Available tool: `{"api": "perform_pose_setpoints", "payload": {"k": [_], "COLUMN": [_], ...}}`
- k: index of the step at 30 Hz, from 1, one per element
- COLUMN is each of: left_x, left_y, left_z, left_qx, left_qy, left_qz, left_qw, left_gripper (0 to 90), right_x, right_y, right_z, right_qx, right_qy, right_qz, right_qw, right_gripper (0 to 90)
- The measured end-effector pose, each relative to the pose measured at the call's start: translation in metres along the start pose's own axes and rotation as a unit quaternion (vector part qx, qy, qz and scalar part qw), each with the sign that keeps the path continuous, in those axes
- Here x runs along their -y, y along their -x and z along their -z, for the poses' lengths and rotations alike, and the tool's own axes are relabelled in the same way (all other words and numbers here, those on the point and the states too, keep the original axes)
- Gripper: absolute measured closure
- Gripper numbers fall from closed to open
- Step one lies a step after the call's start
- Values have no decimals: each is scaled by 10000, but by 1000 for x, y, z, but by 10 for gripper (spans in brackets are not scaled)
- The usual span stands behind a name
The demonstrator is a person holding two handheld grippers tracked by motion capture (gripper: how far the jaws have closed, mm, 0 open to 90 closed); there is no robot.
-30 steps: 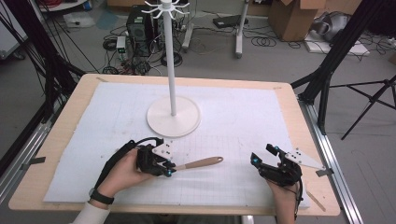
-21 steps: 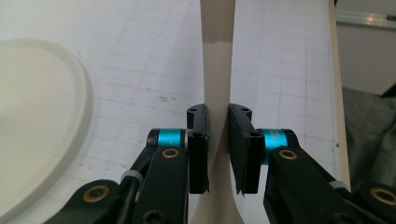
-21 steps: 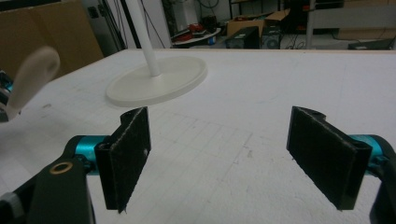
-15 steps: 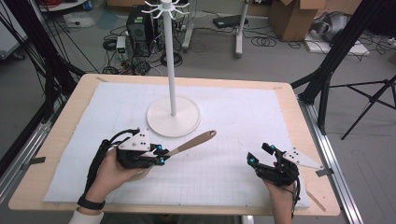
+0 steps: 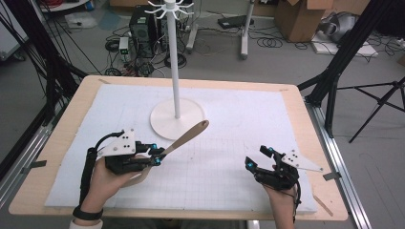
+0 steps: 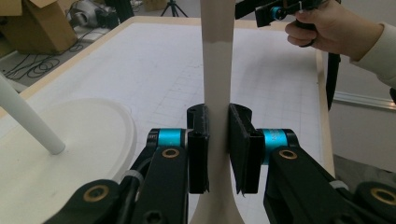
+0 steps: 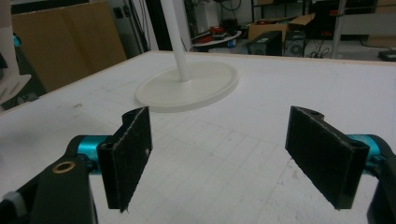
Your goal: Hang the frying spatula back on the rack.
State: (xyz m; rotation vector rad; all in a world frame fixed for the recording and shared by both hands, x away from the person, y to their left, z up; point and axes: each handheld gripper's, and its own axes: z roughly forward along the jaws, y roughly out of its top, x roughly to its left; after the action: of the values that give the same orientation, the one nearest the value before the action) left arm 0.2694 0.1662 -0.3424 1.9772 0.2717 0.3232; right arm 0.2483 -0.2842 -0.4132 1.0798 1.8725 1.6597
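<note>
Left gripper (image 5: pixel 157 157): near left of table in high view, held in left hand (image 5: pixel 112 176); jaws clamped on handle of wooden spoon (image 5: pixel 184 140); grey plate on top, cable looping back over wrist.
Left gripper close-up (image 6: pixel 218 144): black pads pressed on both sides of pale handle; handle runs straight up between them in left gripper view.
Wooden spoon: lifted off mat, tilted, bowl end up and away toward stand base, bowl over base edge in high view; touching it or not, cannot tell. Handle end sticks out behind jaws near palm.
Right gripper (image 5: pixel 255 160): near right of table in high view, held in right hand (image 5: pixel 282 200); jaws spread wide, nothing between them.
Right gripper close-up (image 7: pixel 231 156): two black pads well apart, bare mat between, low over mat.
Stand (image 5: pixel 175 62): white pole upright on round white base (image 5: pixel 167 125), middle of table toward far side; hooks at top.
Mat (image 5: pixel 229 124): white, gridded, covers most of wooden table (image 5: pixel 62 124).
Grippers: well apart, left and right of near edge.
Other hand in left gripper view (image 6: pixel 327 30): far right corner, gripping its own gripper.
</note>
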Motion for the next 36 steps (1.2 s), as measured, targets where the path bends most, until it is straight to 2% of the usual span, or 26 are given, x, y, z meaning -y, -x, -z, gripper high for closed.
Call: {"api": "perform_pose_setpoints", "payload": {"k": [7, 8, 9, 12, 16, 17, 19, 21, 22, 23, 24, 27, 31, 36], "left_x": [2, 2, 3, 3, 3, 3, 3, 2, 2, 1, 1, 0, -1, -1], "left_y": [-1, -1, -2, -2, 0, 0, 1, 2, 2, 4, 4, 5, 7, 9], "left_z": [0, 0, -1, -2, -6, -7, -9, -10, -11, -12, -12, -14, -15, -18], "left_qx": [10, 1, 63, 45, 24, 25, 5, -9, -19, -57, -57, -77, -107, -139], "left_qy": [79, 139, 209, 220, 177, 192, 220, 217, 228, 285, 285, 392, 452, 495], "left_qz": [69, 103, 222, 232, 218, 207, 230, 218, 229, 244, 244, 263, 262, 268], "left_qw": [9999, 9998, 9995, 9995, 9996, 9996, 9995, 9995, 9995, 9993, 9993, 9989, 9986, 9983], "left_gripper": [779, 779, 779, 779, 779, 779, 779, 779, 779, 779, 779, 779, 779, 779], "right_x": [-9, -11, -17, -23, -35, -40, -44, -47, -47, -49, -49, -54, -58, -62], "right_y": [-14, -17, -23, -29, -45, -55, -65, -75, -75, -84, -84, -98, -109, -118], "right_z": [-5, -6, -8, -11, -21, -28, -36, -45, -45, -52, -52, -68, -79, -88], "right_qx": [-341, -384, -515, -629, -870, -989, -1106, -1157, -1157, -1208, -1208, -1301, -1432, -1439], "right_qy": [105, 122, 166, 202, 238, 234, 222, 185, 185, 168, 168, 191, 253, 239], "right_qz": [-20, -20, -15, -10, -28, -19, -4, -28, -28, -70, -70, -244, -315, -312], "right_qw": [9994, 9992, 9985, 9978, 9959, 9948, 9936, 9931, 9931, 9925, 9925, 9910, 9889, 9888], "right_gripper": [217, 218, 219, 220, 222, 225, 234, 245, 245, 261, 261, 298, 316, 348]}}
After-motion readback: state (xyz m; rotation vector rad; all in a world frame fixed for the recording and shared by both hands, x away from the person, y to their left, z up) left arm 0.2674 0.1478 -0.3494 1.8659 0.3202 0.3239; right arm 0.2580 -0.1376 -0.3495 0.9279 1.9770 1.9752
